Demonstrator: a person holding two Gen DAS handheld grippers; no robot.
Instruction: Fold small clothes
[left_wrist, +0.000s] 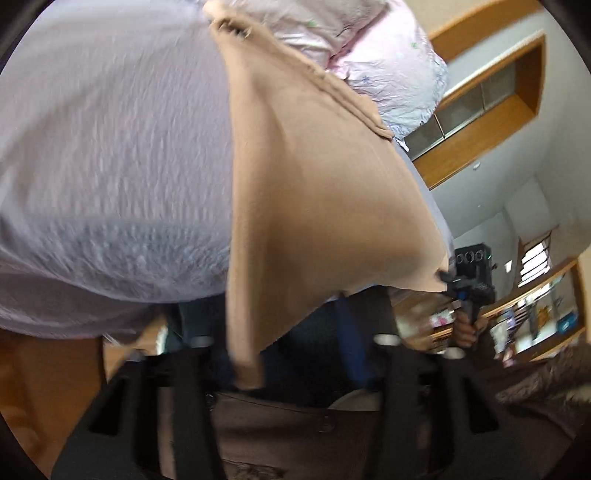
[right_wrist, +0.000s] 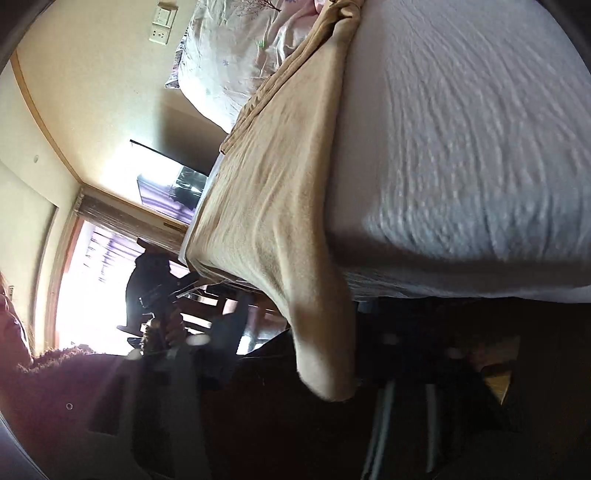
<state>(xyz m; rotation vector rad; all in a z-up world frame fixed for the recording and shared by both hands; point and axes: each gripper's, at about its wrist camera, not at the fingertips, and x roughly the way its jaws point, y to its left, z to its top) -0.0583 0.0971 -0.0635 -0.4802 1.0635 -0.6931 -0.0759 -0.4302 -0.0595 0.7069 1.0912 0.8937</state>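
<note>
**Tan garment lifted by two corners off the bed**

The left tool is gripping one corner of the tan garment; in the left wrist view the cloth is narrowing to a point that is running down between the two black fingers, which are sitting close together on it. From there the fabric is spreading up and across the pale textured bedspread, with its seamed edge lying near the flowered pillow.

The right tool is showing in the same view at the garment's far corner, pinching the cloth where it is hanging off the bed's edge; the person's hand is holding its handle below.

In the right wrist view the tan garment is draping along the bedspread and sagging down past the mattress edge to a rounded tip. The right tool's own fingers are lost in dark blur there, so their spread cannot be read from that view.
</note>
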